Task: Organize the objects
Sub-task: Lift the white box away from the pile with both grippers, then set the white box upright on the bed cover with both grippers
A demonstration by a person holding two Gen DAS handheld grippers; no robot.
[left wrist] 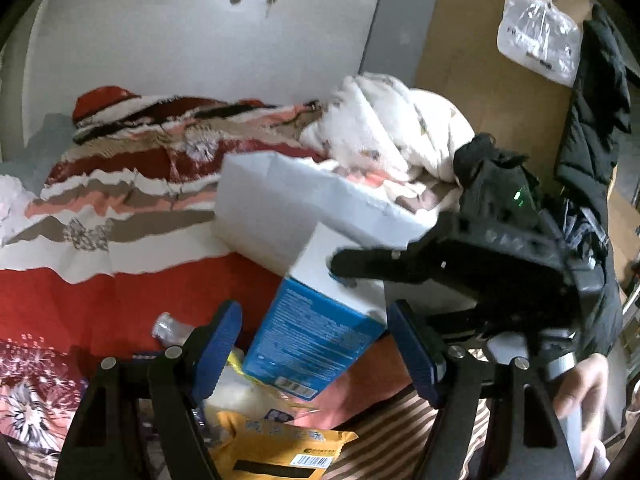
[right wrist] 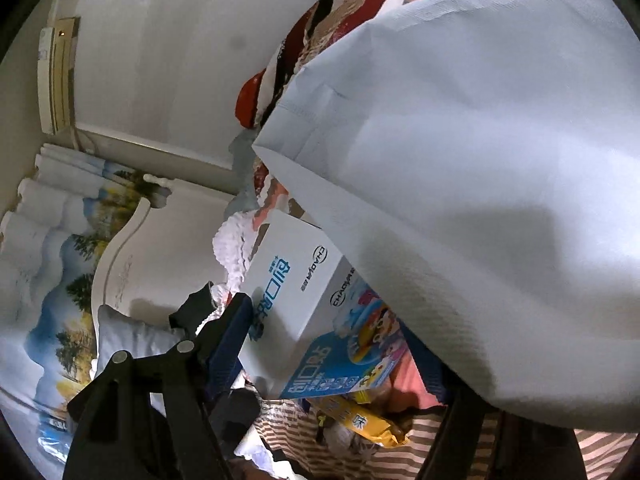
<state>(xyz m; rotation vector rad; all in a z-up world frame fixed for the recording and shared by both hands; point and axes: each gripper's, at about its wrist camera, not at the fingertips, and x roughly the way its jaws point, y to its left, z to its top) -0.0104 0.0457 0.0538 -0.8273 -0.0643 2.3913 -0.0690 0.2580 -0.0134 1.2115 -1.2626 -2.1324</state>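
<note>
Your left gripper (left wrist: 314, 354): jaws apart, gripping nothing; the lower end of the blue-and-white box (left wrist: 316, 344) stands between its blue pads (left wrist: 224, 344) with a gap on both sides. Your right gripper (right wrist: 332, 344): jaws wide, the same box (right wrist: 304, 312) between them; whether the pads press on it you cannot tell, since a pale cloth bag (right wrist: 480, 160) hides the far finger. In the left view that gripper's black finger (left wrist: 368, 266) lies across the box's white top.

Box: tilted, resting on the bed, leaning against the white bag (left wrist: 280, 208).
Beside it: a yellow packet (left wrist: 280, 448), a small clear bottle (left wrist: 168, 326).
Beneath: a striped red blanket (left wrist: 140, 184).
Behind: a white quilt (left wrist: 384, 120), a wall (left wrist: 200, 20).
</note>
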